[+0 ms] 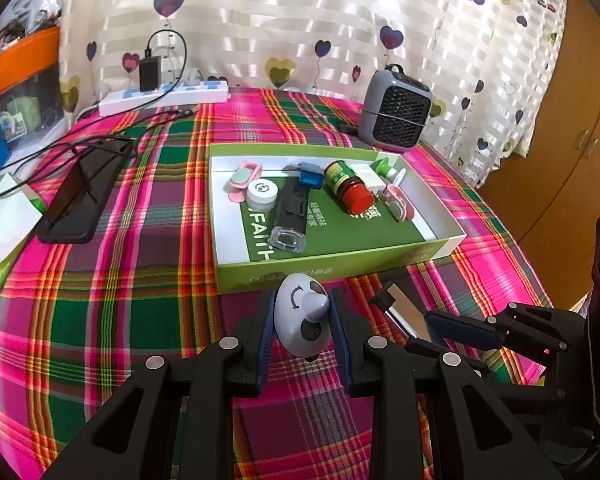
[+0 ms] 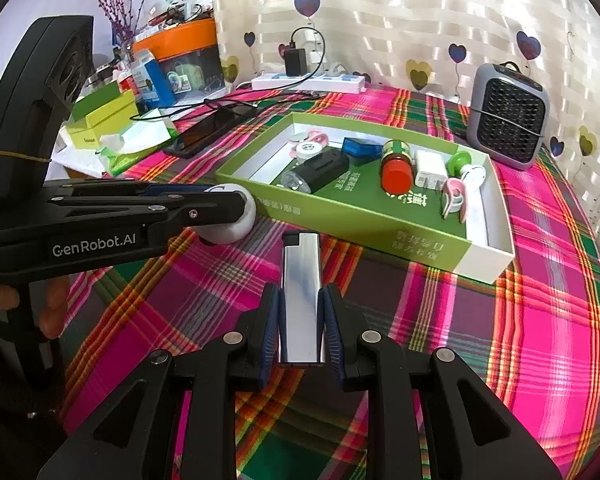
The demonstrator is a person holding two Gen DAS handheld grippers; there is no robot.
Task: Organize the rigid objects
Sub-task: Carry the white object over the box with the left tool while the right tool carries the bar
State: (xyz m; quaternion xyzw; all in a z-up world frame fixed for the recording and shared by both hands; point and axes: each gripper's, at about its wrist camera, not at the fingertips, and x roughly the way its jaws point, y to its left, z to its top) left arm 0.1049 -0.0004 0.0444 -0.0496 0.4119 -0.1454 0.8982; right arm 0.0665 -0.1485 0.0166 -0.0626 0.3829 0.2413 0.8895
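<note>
The left tongs [image 1: 304, 320] are squeezing a little white egg-shaped toy [image 1: 302, 316] with a face on it, low in the middle of the left wrist view. The right tongs [image 2: 300, 320] are squeezing a shiny silver lighter [image 2: 301, 296], low in the middle of the right wrist view, with its black top pointing away toward the box. Both things are held just above the checked cloth on the worktop [image 1: 100, 300]. The green box [image 1: 332, 258] sits just past them, in the middle of both views. It already holds a red-capped bottle [image 1: 348, 188], a black flashlight [image 1: 290, 216], a small white jar [image 1: 262, 192], a blue thing, a white plug and some pink clips. The job now looks like putting the toy and the lighter into the box too. To do it well, lift each one high enough to go over the near wall of the box, so it does not bump the edge. Look for a bare spot: the white floor at the lower left of the box in the left wrist view looks free for the toy, and the green floor near the front right looks free for the lighter. Move one hand at a time so the two tongs do not knock together. Set each thing down low, then let go gently, because the round toy could roll.
</note>
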